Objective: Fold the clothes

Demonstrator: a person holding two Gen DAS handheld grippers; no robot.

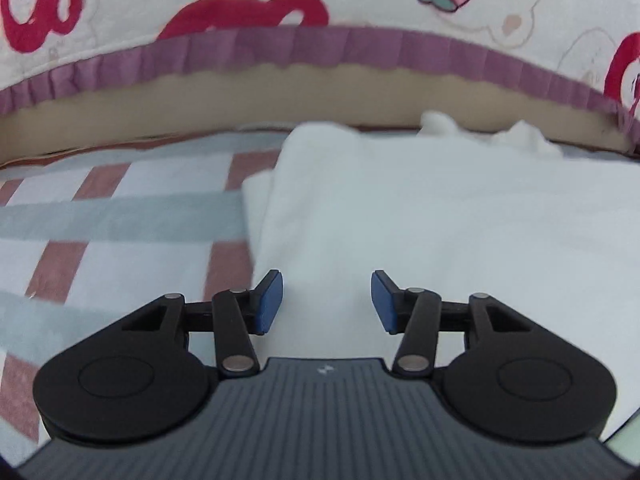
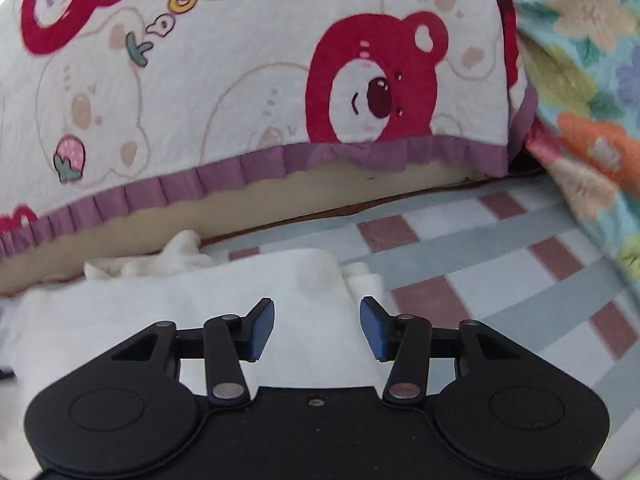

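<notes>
White garment (image 1: pixel 440 220) lies layered on the checked bed sheet (image 1: pixel 100 220); left gripper (image 1: pixel 327 300) and right gripper (image 2: pixel 317 328) hover, fingers apart, best pinching both layers at matching edges.

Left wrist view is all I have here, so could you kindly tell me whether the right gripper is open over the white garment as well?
Observer: Yes. The right gripper is open, with the white garment showing between its fingers.
Operator: Thank you. What lies to the right of the garment?
Observer: Bare checked sheet, running to a floral blanket at the far right.
Operator: Is anything printed on the cover straight ahead of that gripper?
Observer: A red bear face sits on the bear-print cover, above its purple frill.
</notes>
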